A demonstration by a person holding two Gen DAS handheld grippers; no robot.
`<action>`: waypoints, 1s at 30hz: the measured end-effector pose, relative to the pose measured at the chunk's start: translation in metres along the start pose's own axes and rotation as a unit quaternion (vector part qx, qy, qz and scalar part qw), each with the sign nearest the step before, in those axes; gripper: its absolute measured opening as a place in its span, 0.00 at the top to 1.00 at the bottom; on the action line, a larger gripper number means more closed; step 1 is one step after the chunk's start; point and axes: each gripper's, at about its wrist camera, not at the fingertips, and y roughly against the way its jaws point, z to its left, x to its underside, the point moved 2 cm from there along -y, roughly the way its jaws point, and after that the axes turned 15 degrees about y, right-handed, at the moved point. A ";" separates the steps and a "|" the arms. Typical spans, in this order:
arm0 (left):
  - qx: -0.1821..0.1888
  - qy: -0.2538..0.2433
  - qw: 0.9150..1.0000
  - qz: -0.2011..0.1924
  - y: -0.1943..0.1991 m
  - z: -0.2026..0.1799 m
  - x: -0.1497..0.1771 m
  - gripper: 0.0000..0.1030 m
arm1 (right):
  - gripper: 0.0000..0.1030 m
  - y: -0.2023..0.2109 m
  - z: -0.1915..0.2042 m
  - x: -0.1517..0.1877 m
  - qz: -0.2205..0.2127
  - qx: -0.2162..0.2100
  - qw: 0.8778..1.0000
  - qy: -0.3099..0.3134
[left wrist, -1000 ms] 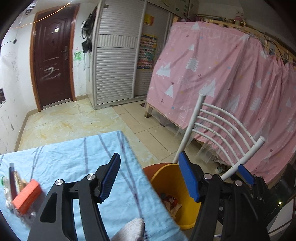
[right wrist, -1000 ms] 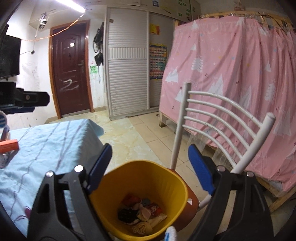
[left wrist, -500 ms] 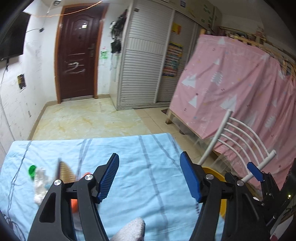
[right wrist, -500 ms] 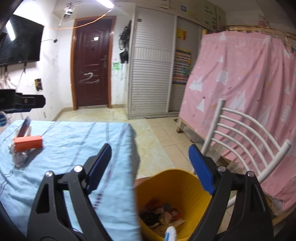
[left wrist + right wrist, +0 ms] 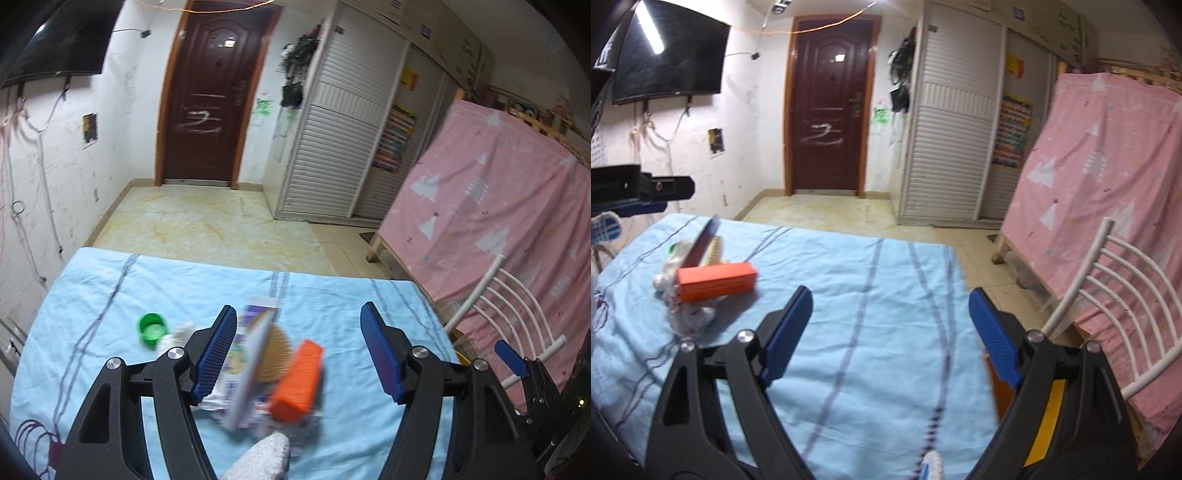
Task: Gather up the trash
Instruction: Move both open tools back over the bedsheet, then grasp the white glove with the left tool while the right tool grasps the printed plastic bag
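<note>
On the blue-clothed worktop, one trash heap lies between the left gripper fingers, spread apart and empty: one orange box, crumpled wrappers. One green cap at ten o'clock. Right gripper fingers gape too; one white chair at three o'clock.

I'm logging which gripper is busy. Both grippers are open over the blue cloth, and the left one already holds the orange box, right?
Not quite. The left gripper holds nothing: in the left wrist view its jaws stand wide apart, and the orange box lies between them on the trash pile, gripped by neither pad. The rest holds: the right gripper is also open over the blue cloth.
</note>
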 end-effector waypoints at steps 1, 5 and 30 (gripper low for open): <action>-0.003 0.004 1.000 -0.001 0.000 0.007 -0.002 0.41 | 0.20 -0.001 0.005 -0.003 0.001 -0.003 1.000 0.004; -0.022 0.027 0.999 -0.001 -0.001 0.035 -0.012 0.39 | 0.20 -0.003 0.027 -0.009 0.004 -0.020 1.000 0.022; -0.120 0.061 0.987 0.090 -0.065 0.104 0.006 0.56 | 0.20 -0.029 0.135 -0.033 0.057 -0.170 0.977 0.118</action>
